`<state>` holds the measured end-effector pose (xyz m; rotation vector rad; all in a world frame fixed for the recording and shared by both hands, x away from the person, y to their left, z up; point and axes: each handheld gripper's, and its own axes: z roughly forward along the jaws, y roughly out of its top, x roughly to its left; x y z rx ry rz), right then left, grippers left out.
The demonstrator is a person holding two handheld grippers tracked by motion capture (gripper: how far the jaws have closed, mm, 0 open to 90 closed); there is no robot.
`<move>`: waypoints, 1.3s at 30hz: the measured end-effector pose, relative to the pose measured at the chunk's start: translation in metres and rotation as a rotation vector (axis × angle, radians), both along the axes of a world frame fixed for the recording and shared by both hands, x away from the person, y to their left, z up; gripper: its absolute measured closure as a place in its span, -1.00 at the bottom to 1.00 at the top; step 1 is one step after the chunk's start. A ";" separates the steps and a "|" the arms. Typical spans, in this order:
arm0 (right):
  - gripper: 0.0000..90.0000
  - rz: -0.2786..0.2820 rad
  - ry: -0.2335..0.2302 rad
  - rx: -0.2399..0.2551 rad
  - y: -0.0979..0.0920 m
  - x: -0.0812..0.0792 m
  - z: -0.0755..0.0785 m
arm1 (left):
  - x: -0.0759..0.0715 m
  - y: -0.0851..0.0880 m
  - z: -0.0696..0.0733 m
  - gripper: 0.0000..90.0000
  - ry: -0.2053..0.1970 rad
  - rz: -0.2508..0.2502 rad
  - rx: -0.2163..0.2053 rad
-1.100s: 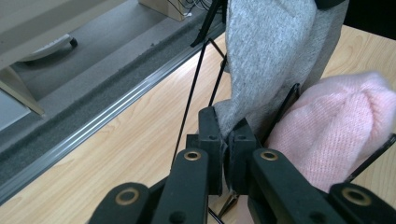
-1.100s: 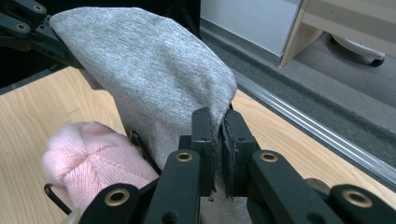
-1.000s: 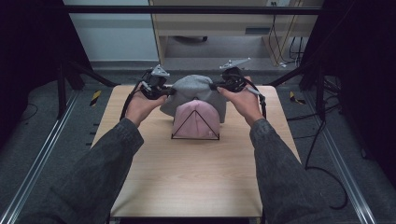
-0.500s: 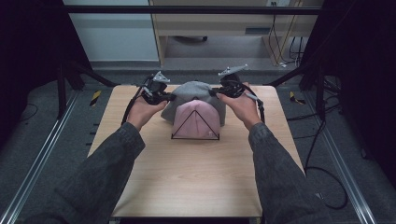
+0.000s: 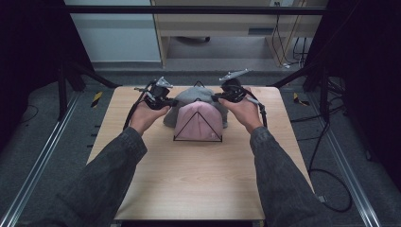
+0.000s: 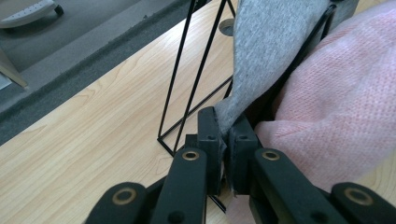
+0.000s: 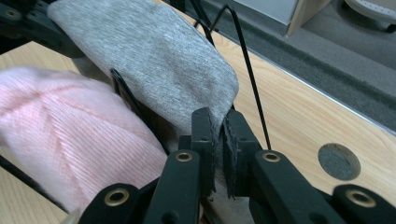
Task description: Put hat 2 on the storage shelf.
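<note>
Left gripper view shows tongs (image 6: 224, 140) pinching grey hat (image 6: 271, 46).

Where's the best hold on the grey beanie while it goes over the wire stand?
Grip the grey beanie by its lower hem, one pinch at each side. The left gripper and right gripper each clamp that edge from outside the black wire stand, likely keeping its opening spread behind the pink beanie.

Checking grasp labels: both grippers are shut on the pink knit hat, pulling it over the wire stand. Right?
Not quite. Both the left gripper and the right gripper are shut, but on the grey hat, each pinching its edge, as the left and right gripper views show. The pink knit hat already sits on the wire stand, ungripped.
</note>
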<state>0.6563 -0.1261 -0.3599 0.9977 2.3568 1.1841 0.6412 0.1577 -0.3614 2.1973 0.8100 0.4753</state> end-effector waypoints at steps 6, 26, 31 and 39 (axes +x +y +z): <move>0.83 -0.004 0.005 -0.009 0.002 -0.003 -0.002 | 0.000 0.002 -0.004 0.89 0.017 0.028 -0.006; -0.01 -0.071 -0.046 -0.005 0.005 -0.016 0.011 | -0.010 0.002 0.001 0.16 -0.029 0.102 0.003; -0.19 -0.098 -0.070 -0.005 0.004 -0.022 0.019 | -0.015 0.005 0.010 0.01 -0.044 0.122 -0.011; -0.35 -0.152 -0.087 0.026 0.001 -0.038 0.031 | -0.034 0.005 0.025 -0.15 -0.074 0.129 -0.005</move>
